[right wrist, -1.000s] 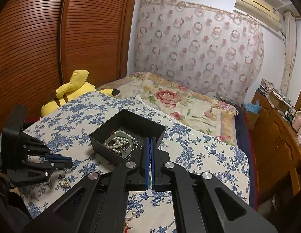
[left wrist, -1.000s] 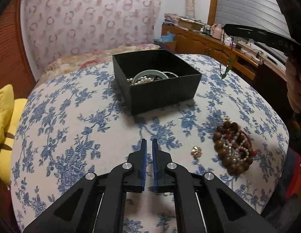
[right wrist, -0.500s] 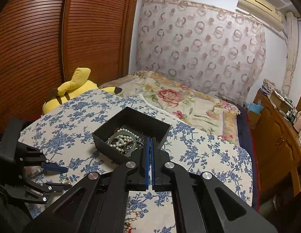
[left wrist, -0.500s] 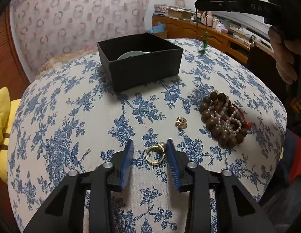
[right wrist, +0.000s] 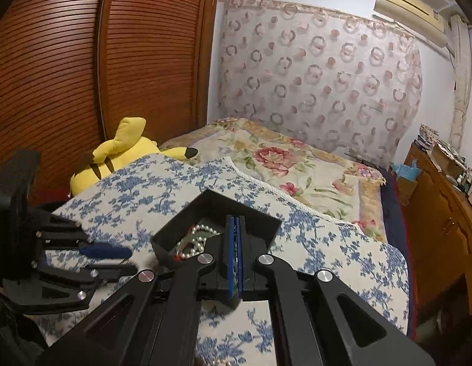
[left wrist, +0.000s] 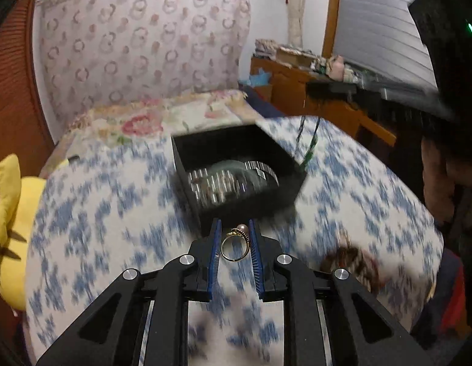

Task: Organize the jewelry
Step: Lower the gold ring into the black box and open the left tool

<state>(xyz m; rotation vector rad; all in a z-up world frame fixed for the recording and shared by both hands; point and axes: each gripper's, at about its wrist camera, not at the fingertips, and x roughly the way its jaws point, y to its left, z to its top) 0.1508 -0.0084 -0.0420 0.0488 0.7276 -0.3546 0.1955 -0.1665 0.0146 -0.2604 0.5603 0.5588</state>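
**Now lifted: a ring in the left jaws, bound for the box**

Here the left gripper (left wrist: 234, 245) is closed on a gold ring (left wrist: 235, 247) topped with a pinkish pearl; the blue pads stand only a ring's width apart and pinch the band from both sides. Half a second ago the ring lay on the cloth between wider-set fingers; it is now clear of the surface and just short of the black box (left wrist: 239, 170), which already holds pearls and a pale bangle. The pickup therefore appears done, and the step in hand is probably the carry to the box. The right gripper (right wrist: 236, 253) is fully closed on a thin dark cord with green beads (left wrist: 310, 149), which hangs at the box's far right corner; in its own view the gripper sits over the box. A heap of brown and pearl beads (left wrist: 353, 262), blurred, remains on the cloth.

The work surface is a white cloth with blue flowers (right wrist: 129, 195), laid beside a floral bedspread (right wrist: 284, 152). A yellow plush toy (right wrist: 120, 155), louvred wooden doors (right wrist: 83, 61), a ring-patterned curtain (right wrist: 321, 70) and a cluttered wooden cabinet (left wrist: 299, 73) surround it.
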